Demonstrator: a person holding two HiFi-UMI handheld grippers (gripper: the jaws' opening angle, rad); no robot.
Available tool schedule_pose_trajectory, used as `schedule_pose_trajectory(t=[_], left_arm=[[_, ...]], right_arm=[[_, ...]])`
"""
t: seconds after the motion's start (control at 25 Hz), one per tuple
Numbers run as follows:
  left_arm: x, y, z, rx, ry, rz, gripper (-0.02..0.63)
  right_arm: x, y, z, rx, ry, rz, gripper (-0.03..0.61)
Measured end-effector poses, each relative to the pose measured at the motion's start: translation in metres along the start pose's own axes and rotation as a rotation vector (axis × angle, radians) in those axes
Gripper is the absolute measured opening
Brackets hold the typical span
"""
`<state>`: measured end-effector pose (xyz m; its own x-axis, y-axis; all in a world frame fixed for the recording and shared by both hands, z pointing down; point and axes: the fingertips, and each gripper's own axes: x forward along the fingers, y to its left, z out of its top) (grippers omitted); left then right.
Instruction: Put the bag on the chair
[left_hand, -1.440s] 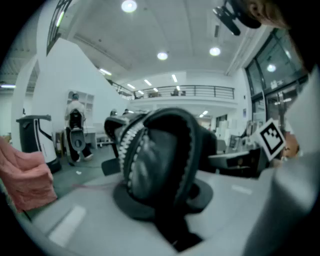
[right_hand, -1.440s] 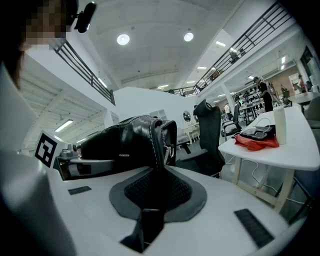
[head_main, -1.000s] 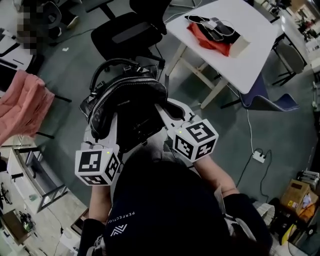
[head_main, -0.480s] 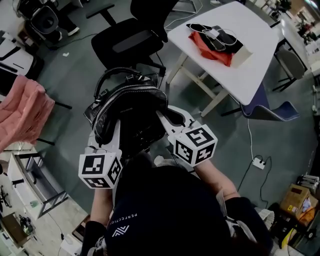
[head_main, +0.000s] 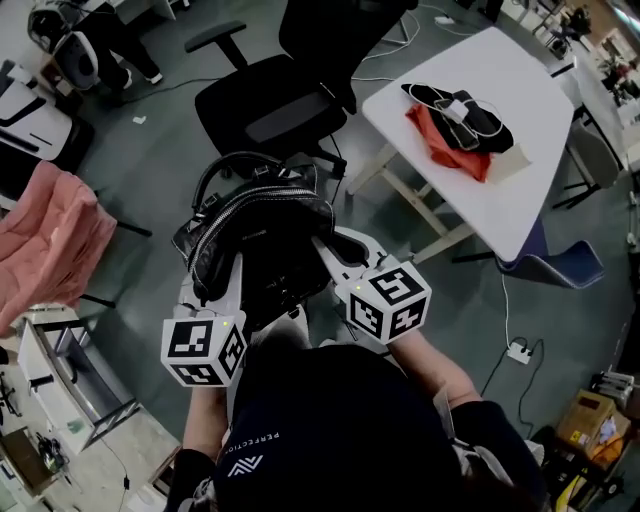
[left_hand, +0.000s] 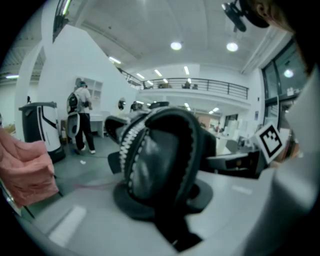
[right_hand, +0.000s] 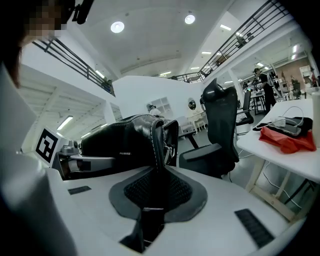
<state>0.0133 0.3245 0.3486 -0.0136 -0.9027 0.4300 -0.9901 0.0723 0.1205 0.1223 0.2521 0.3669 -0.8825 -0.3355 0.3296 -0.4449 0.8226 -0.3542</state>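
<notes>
Head view: black leather handbag (head_main: 255, 225) held in the air betw. both tongs, near the black office chair (head_main: 270, 105), not yet over its seat. L tongs (head_main: 225, 268) clamped on bag's zipped end. R tongs (head_main: 328, 245) clamped on opp. end panel. Pads press on leather in both gripper views. Step, as judged: carry/approach. Next move calls for bringing bag fwd over seat, lowering it level w/ both hands, and releasing only once base rests on cushion. White desk (head_main: 470, 110) at right, not involved.
</notes>
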Motion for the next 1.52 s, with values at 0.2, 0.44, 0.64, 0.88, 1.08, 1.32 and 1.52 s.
schedule_pose_trajectory(t=[0.2,0.44,0.64,0.88,1.08,1.32,1.52], left_arm=[[0.024,0.049,0.025,-0.001,0.012,0.032,0.069],[0.053,0.108,0.051,-0.012,0.013,0.074,0.069],[0.071,0.153,0.068,-0.017,0.007,0.108,0.069],[0.079,0.209,0.082,-0.024,0.005,0.163,0.069],[0.092,0.240,0.097,-0.015,-0.004,0.206,0.069],[0.126,0.260,0.120,-0.011,-0.015,0.247,0.067],[0.175,0.265,0.140,-0.016,0.001,0.258,0.067]], right_arm=[[0.057,0.000,0.025,0.002,0.018,0.028,0.043],[0.127,0.000,0.055,-0.008,0.029,0.065,0.043],[0.179,0.003,0.074,-0.014,0.036,0.098,0.043],[0.238,0.019,0.090,-0.036,0.051,0.149,0.041],[0.276,0.021,0.106,-0.043,0.054,0.178,0.041],[0.312,0.000,0.131,-0.045,0.048,0.213,0.041],[0.340,-0.041,0.153,-0.029,0.060,0.228,0.041]])
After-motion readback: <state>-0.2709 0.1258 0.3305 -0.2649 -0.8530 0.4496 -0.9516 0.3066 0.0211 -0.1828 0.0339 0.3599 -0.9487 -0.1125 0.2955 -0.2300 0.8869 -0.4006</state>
